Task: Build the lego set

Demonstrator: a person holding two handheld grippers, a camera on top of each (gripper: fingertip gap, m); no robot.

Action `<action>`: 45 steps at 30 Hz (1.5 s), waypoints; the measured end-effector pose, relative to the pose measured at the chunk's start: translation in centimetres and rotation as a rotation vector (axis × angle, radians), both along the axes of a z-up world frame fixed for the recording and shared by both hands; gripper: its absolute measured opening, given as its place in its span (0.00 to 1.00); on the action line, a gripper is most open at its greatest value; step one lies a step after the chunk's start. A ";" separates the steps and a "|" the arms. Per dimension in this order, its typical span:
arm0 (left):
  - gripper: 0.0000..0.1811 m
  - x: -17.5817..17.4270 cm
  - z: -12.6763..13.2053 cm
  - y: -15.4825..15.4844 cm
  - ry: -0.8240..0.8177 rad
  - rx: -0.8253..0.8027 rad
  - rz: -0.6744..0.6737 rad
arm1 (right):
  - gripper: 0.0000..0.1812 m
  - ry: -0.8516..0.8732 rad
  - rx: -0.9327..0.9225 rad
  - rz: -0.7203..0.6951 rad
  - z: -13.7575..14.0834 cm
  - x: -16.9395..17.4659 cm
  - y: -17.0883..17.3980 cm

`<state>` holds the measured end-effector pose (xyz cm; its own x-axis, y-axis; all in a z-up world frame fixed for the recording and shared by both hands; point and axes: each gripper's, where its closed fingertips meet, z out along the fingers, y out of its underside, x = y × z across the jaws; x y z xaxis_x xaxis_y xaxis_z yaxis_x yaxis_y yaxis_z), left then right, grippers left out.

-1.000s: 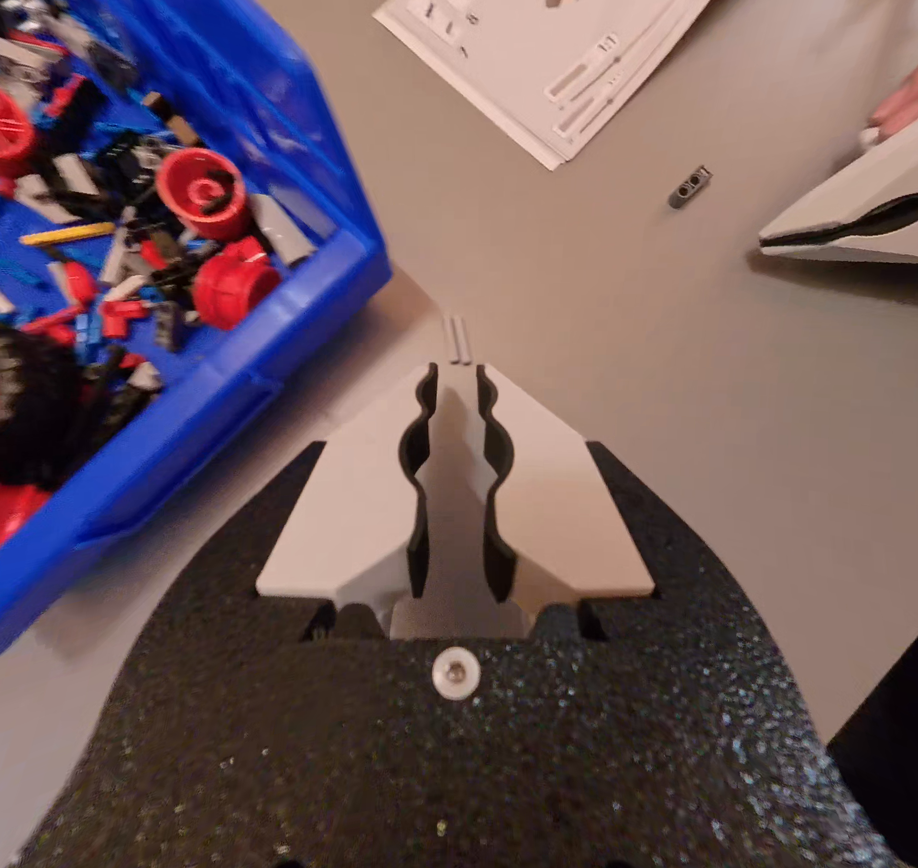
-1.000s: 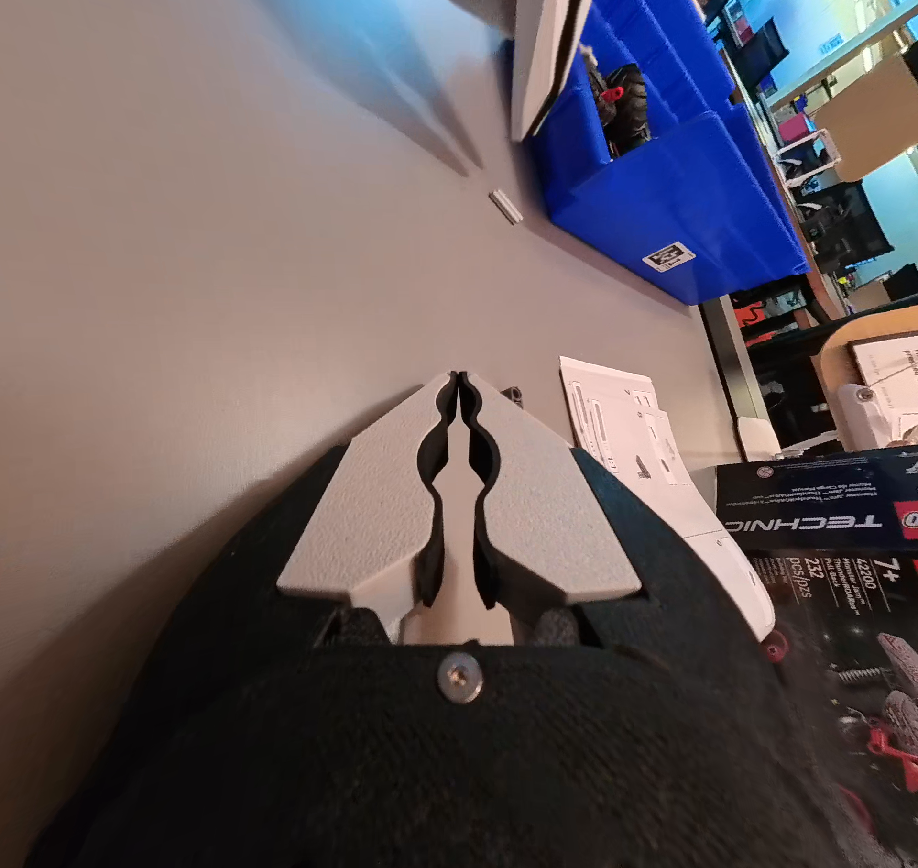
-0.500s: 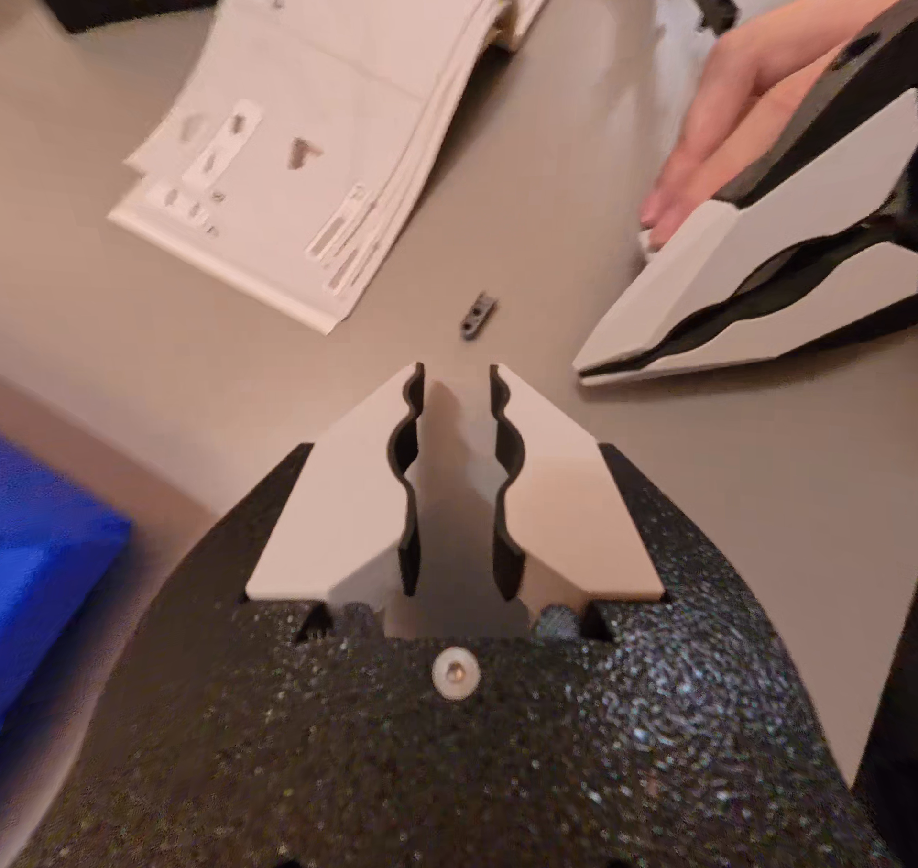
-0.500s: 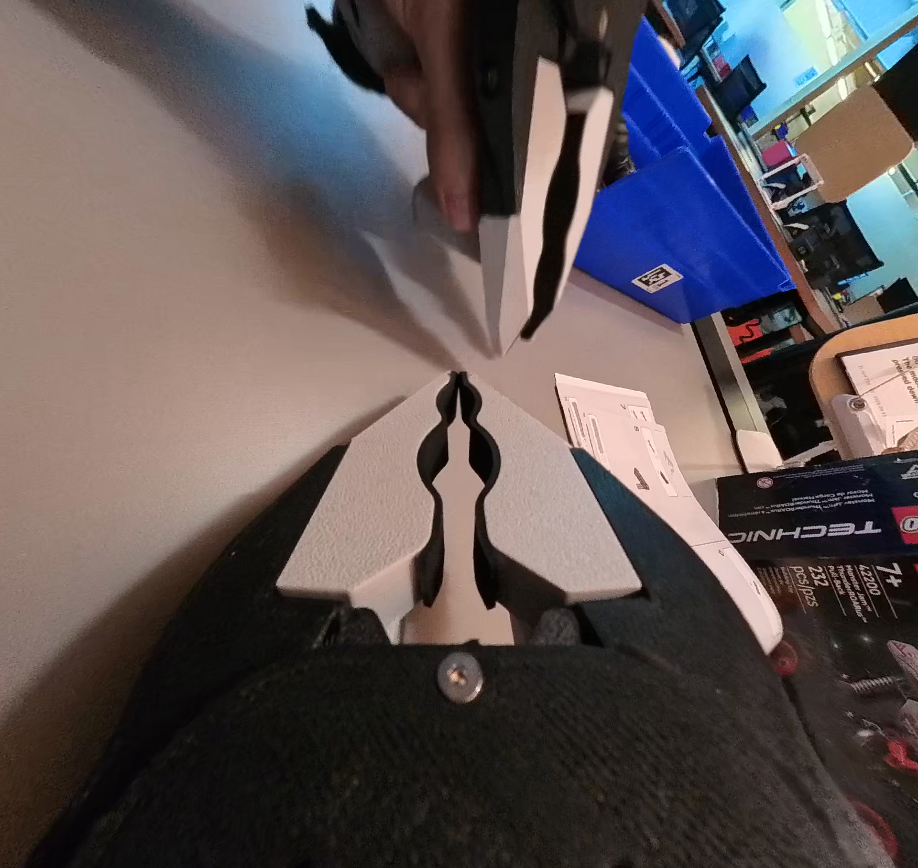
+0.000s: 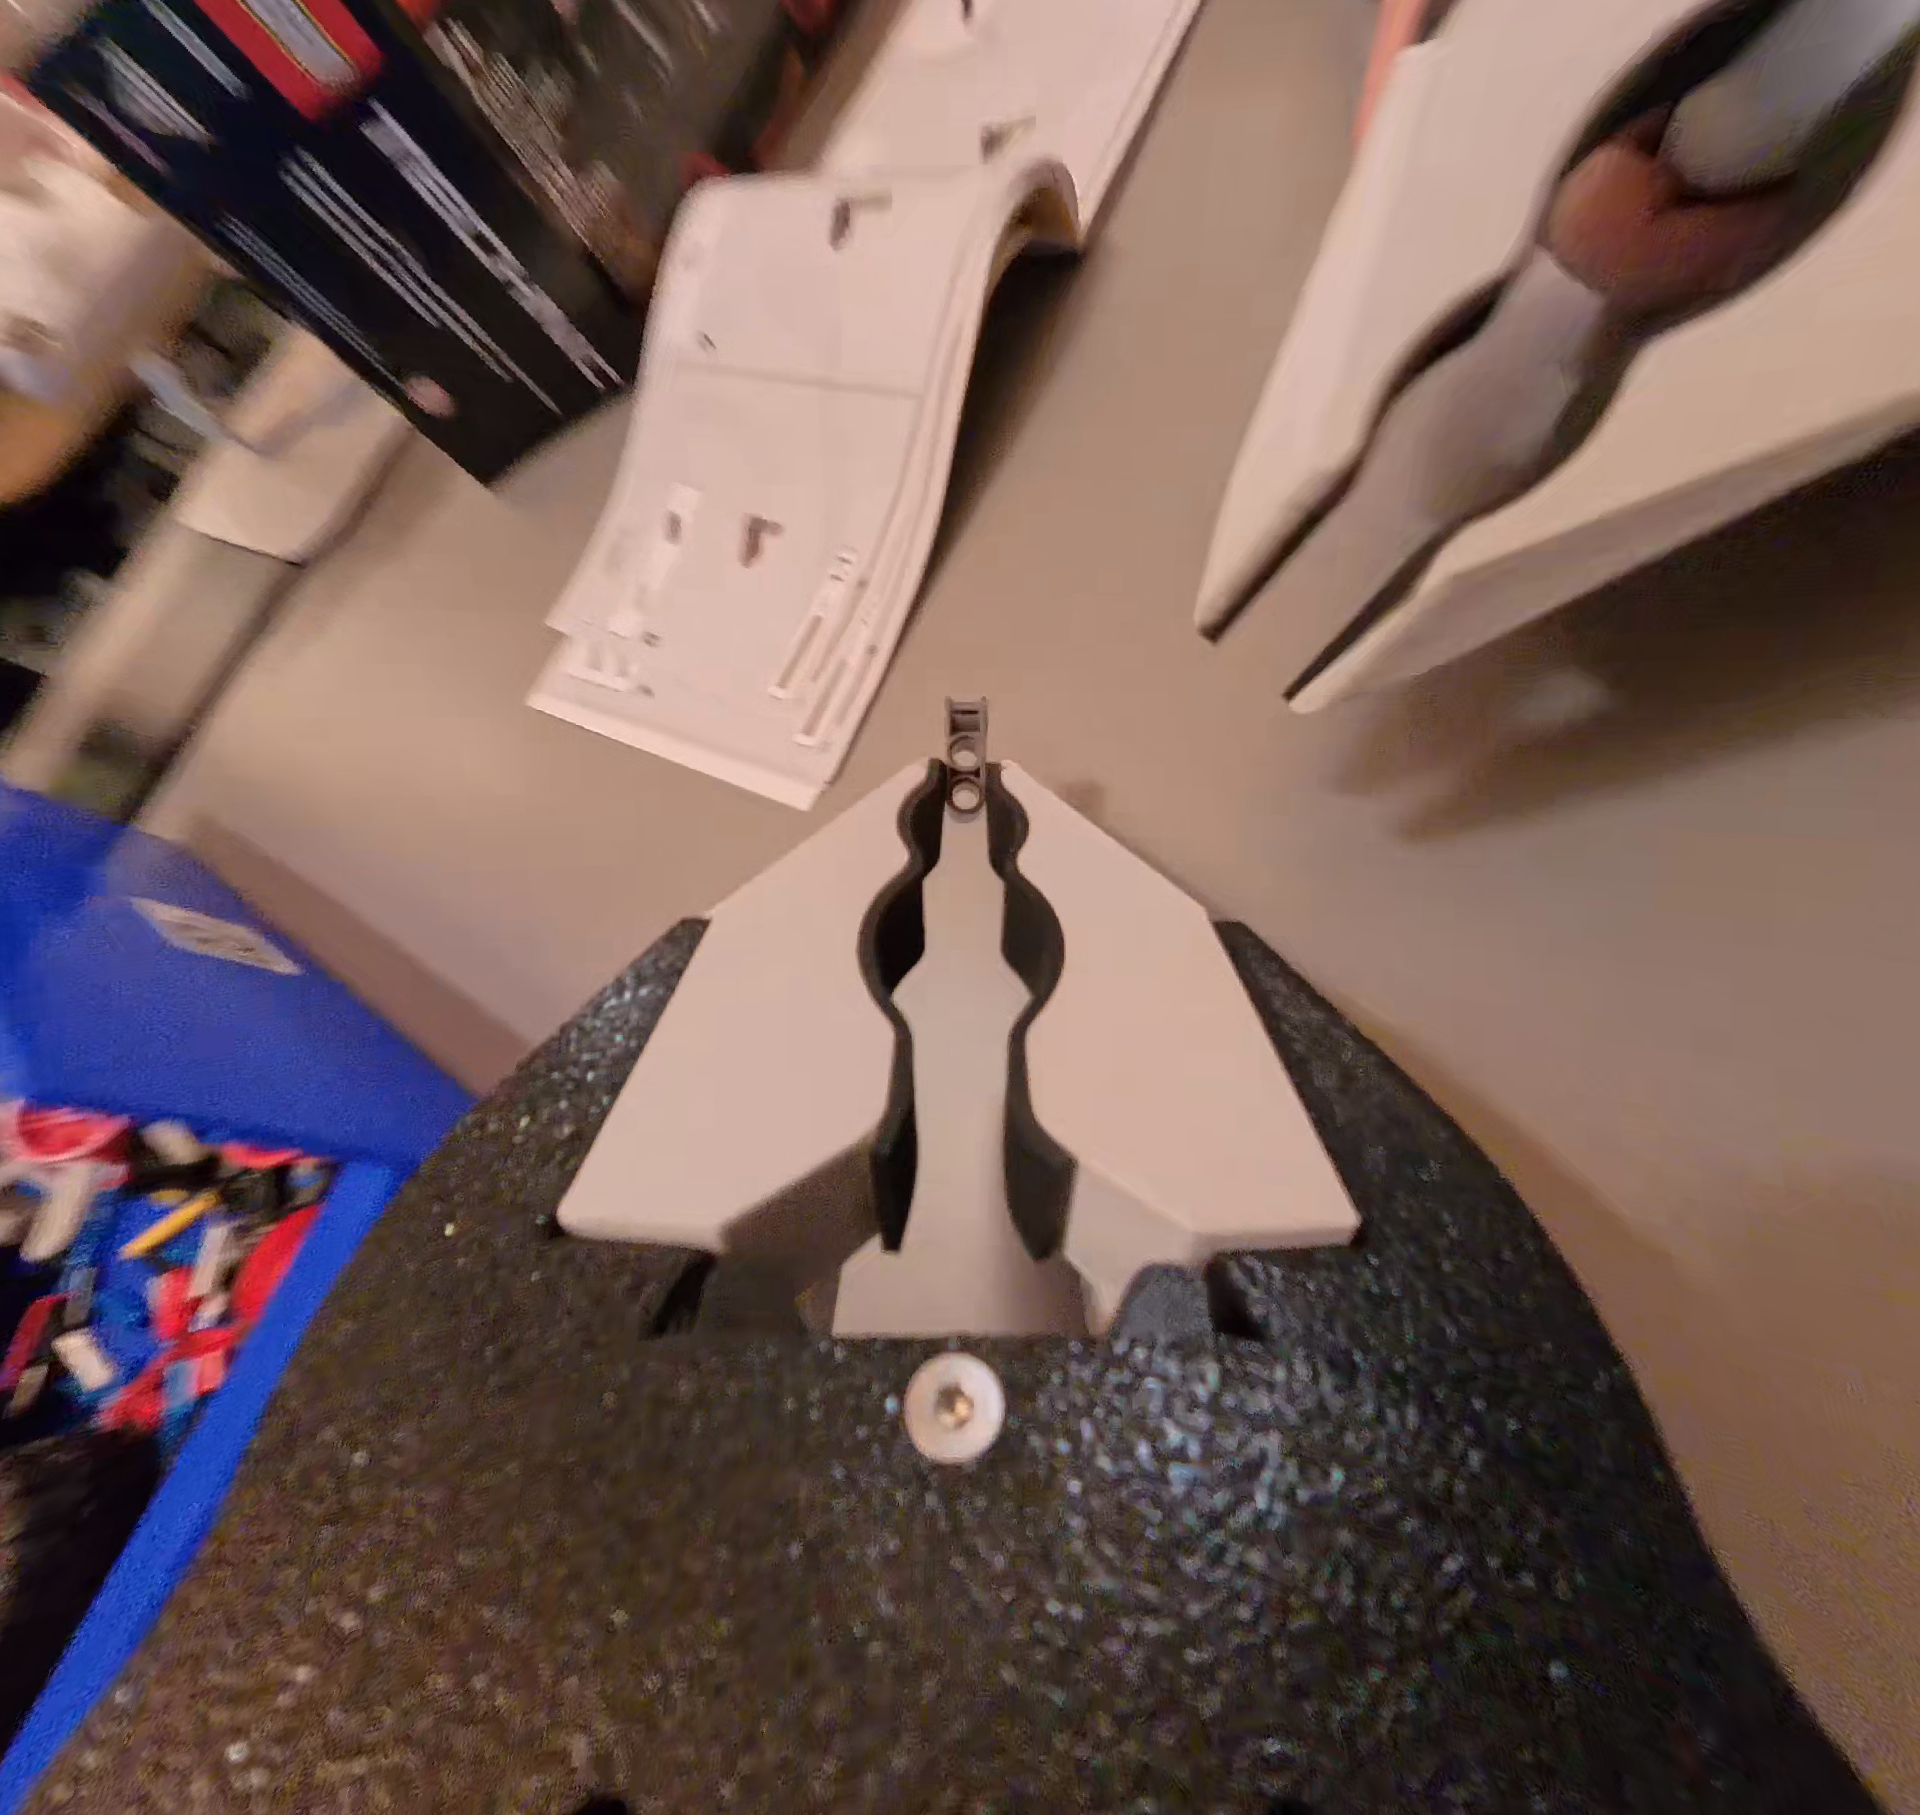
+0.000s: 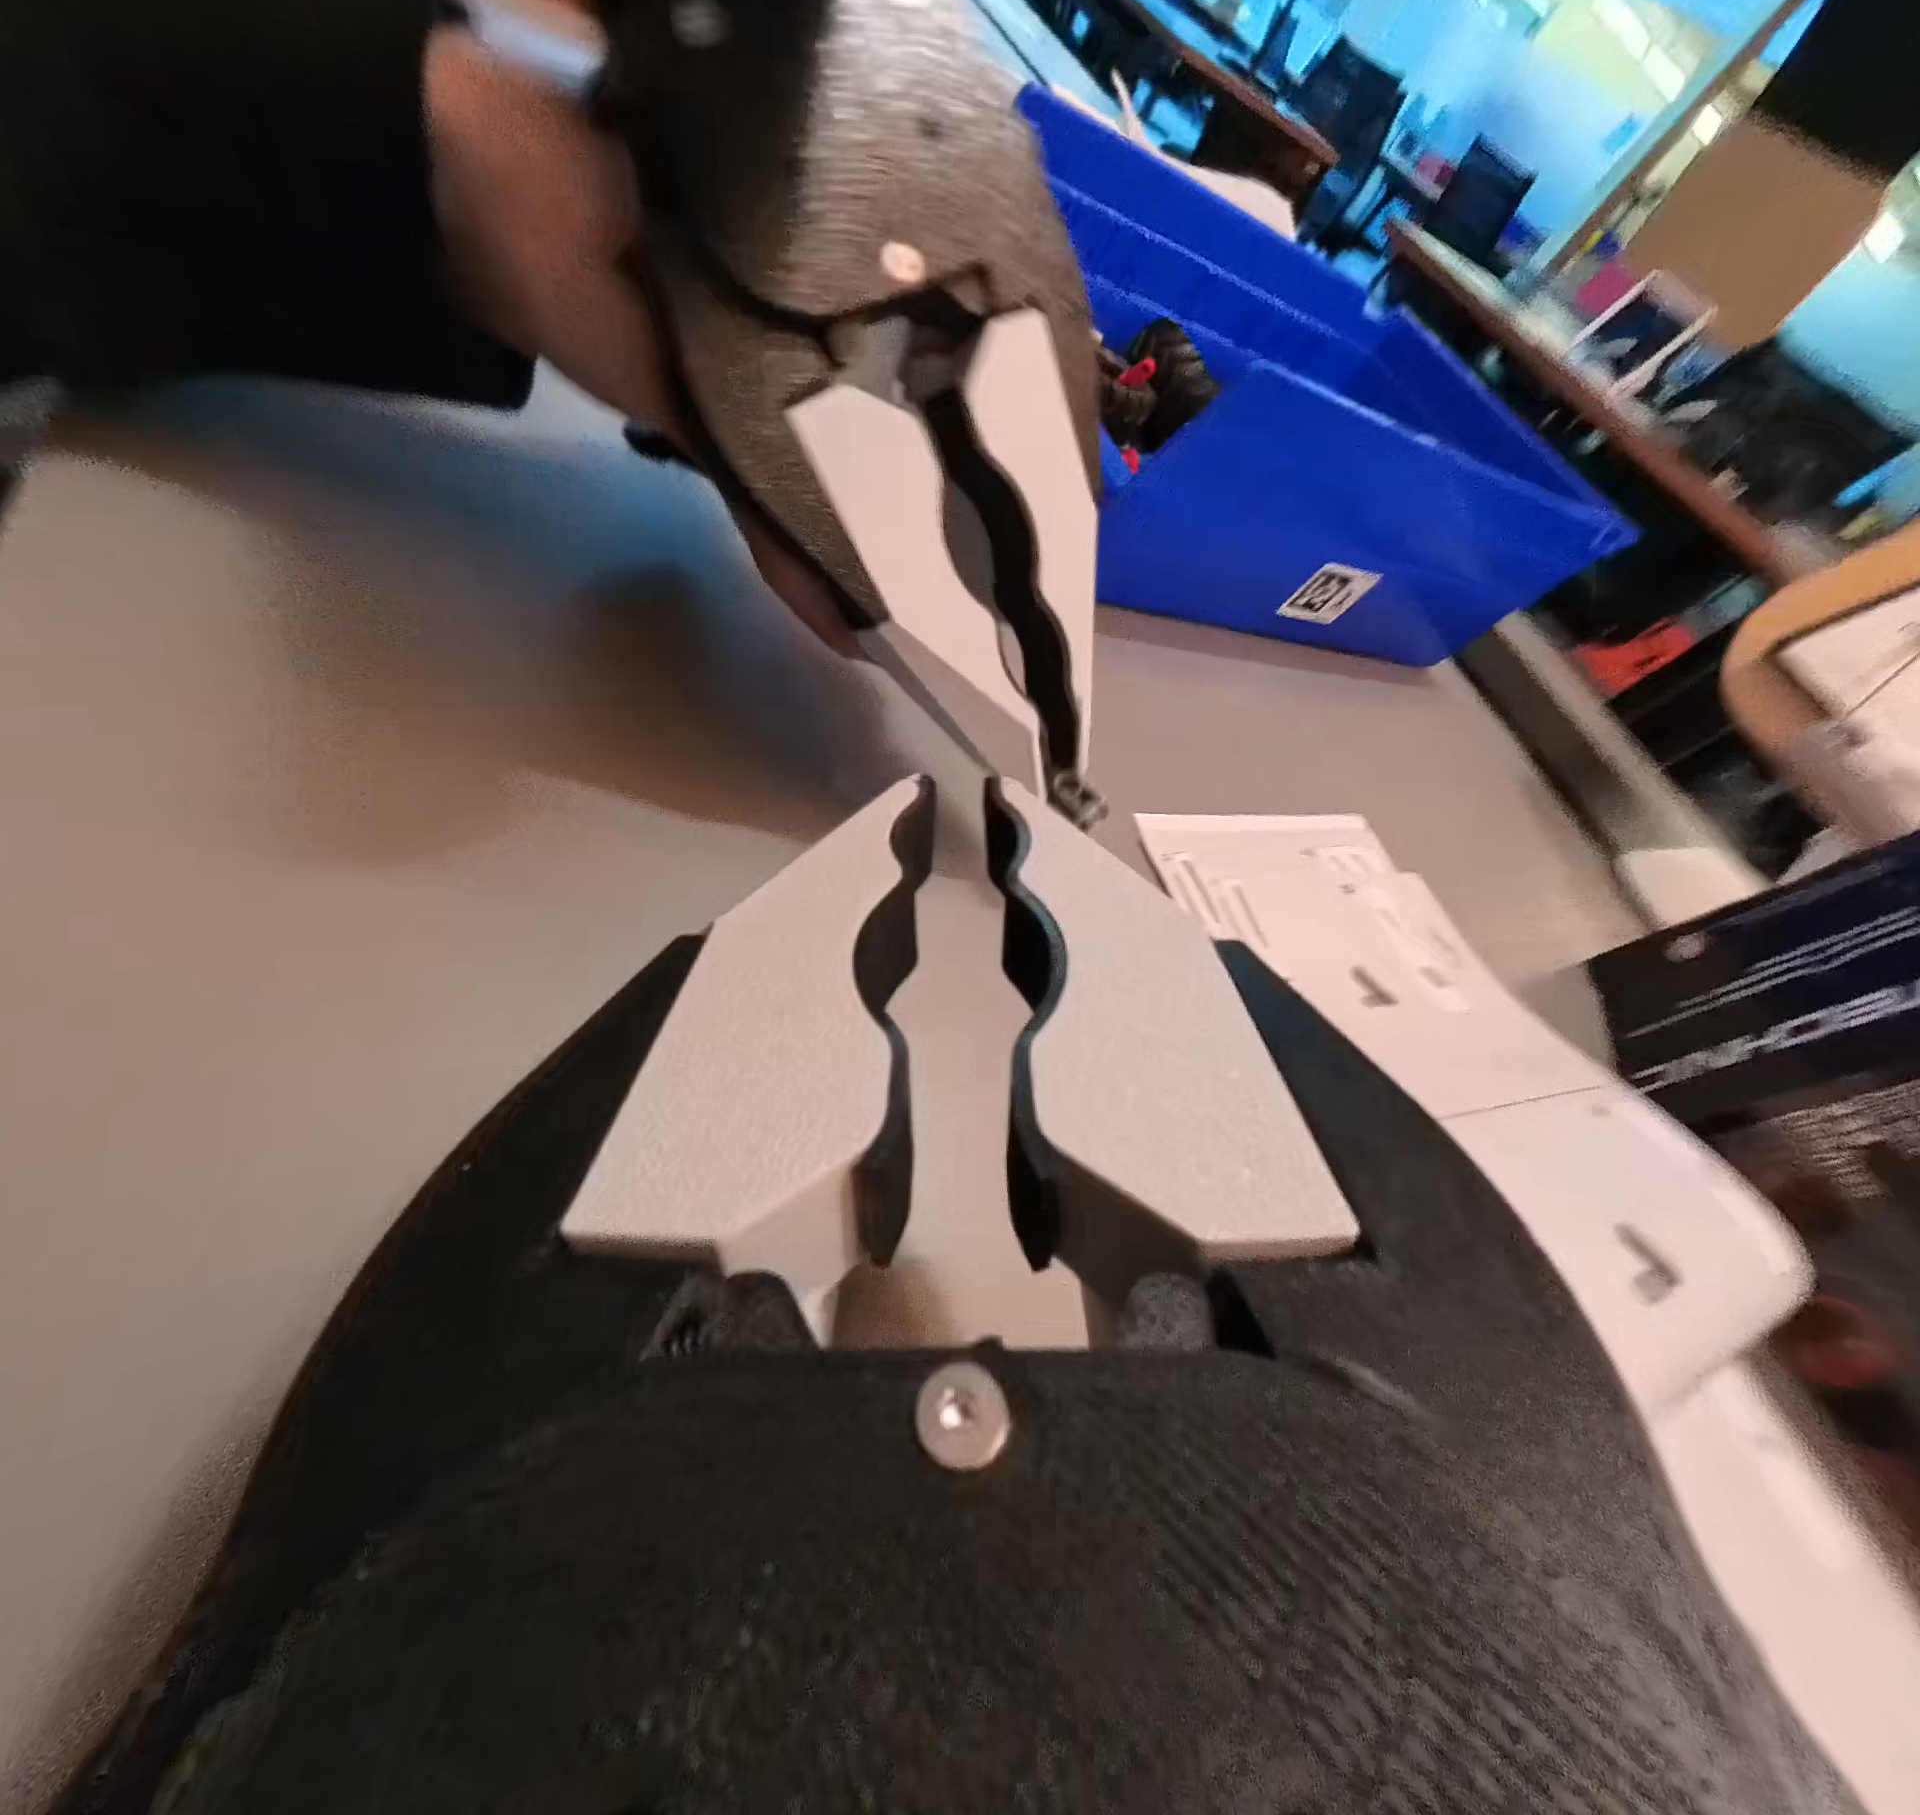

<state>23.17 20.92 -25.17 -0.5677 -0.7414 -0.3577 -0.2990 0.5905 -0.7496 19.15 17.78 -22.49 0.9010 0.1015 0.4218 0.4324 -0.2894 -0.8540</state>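
Pinched at the very tips of the left gripper (image 5: pixel 966 791), just off the grey table (image 5: pixel 1455 986): a small dark pin-holed connector (image 5: pixel 964 763), probably light, rigid and slippery, best gripped on its flat sides; right gripper (image 6: pixel 958 797) slightly parted, empty.

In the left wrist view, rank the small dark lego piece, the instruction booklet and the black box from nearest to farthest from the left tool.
1. Small dark lego piece, between the left tool tips.
2. Instruction booklet, ahead-left.
3. Black box, far left, behind the booklet.
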 end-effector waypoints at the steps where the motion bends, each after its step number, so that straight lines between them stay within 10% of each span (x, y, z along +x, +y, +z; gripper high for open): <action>1: 0.03 -0.3 0.8 0.3 -0.071 0.007 -0.001 | 0.07 0.097 -0.010 -0.006 0.2 -0.1 0.0; 6: 0.03 -2.6 4.7 0.6 -0.429 0.103 -0.060 | 0.23 0.647 0.036 0.039 2.5 -1.0 0.6; 13: 0.03 -4.3 6.5 -1.8 -0.567 0.153 -0.184 | 0.14 1.053 0.146 0.161 3.8 -0.7 1.0; 32: 0.03 -4.5 6.4 -3.0 -0.592 0.398 -0.219 | 0.02 0.965 0.175 0.198 4.4 -0.9 0.4; 39: 0.14 -5.6 6.6 -3.5 -0.336 -0.171 -0.243 | 0.03 0.657 0.220 0.270 5.2 -2.4 -0.1; 45: 0.04 -7.8 6.8 -4.3 -0.142 -0.463 -0.365 | 0.03 0.455 0.260 0.360 5.7 -4.9 -0.1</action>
<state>15.33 16.60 -18.40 -0.7848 -0.6047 -0.1358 -0.0164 0.2393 -0.9708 14.24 17.66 -16.79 0.9243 0.3774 0.0564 0.0412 0.0482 -0.9980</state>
